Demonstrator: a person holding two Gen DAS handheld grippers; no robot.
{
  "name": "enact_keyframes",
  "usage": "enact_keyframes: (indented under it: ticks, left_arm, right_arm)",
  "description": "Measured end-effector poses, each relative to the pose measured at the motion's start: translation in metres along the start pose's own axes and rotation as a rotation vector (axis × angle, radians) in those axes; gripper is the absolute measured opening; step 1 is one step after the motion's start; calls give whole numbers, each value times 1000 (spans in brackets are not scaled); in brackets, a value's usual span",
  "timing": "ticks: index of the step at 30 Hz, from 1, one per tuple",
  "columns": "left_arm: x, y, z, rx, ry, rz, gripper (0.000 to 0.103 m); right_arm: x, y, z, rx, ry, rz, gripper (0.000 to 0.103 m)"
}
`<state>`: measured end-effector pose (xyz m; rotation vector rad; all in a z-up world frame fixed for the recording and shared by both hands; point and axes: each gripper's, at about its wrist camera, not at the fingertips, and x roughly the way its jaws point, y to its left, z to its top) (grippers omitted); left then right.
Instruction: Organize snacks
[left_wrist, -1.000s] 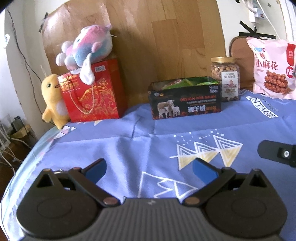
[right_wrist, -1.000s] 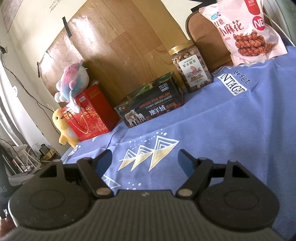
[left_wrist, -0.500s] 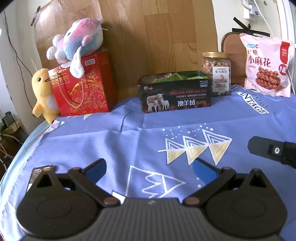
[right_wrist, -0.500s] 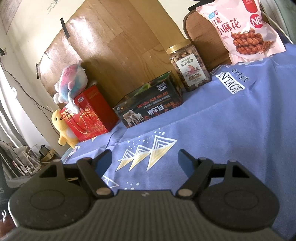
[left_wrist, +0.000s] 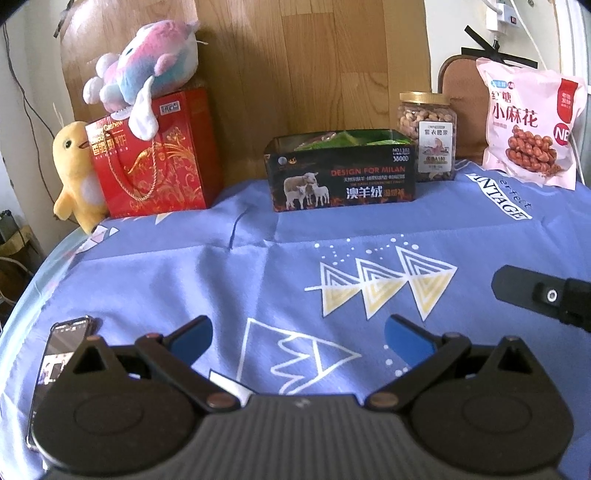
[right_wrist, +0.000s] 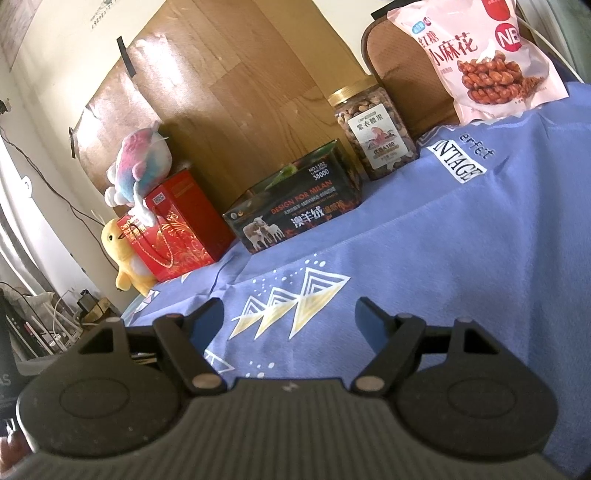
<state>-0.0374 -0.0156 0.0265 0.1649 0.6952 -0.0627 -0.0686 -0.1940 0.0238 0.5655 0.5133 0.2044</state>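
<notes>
Along the back wall stand the box (left_wrist: 341, 171) holding green packets, perhaps snacks, the nut jar (left_wrist: 428, 136) and pink bag (left_wrist: 530, 127). Both views have drawn back slightly, revealing a phone (left_wrist: 61, 350). Left tool (left_wrist: 297, 334) and right tool (right_wrist: 290, 314) are spread apart, empty.

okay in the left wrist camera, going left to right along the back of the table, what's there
Yellow duck plush → red gift bag → black tin box → nut jar → pink snack bag.

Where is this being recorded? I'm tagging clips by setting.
Most likely a lived-in home room: plush toys on a red gift bag, a patterned blue cloth over the table, and a phone lying on it.
</notes>
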Motion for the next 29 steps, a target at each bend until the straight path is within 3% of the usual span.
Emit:
enact_keyframes:
  ticks: [29]
  left_arm:
    - [3,-2,0,7,3,-27,103]
  right_arm:
    - [2,-3,-1,3,1,-7,80]
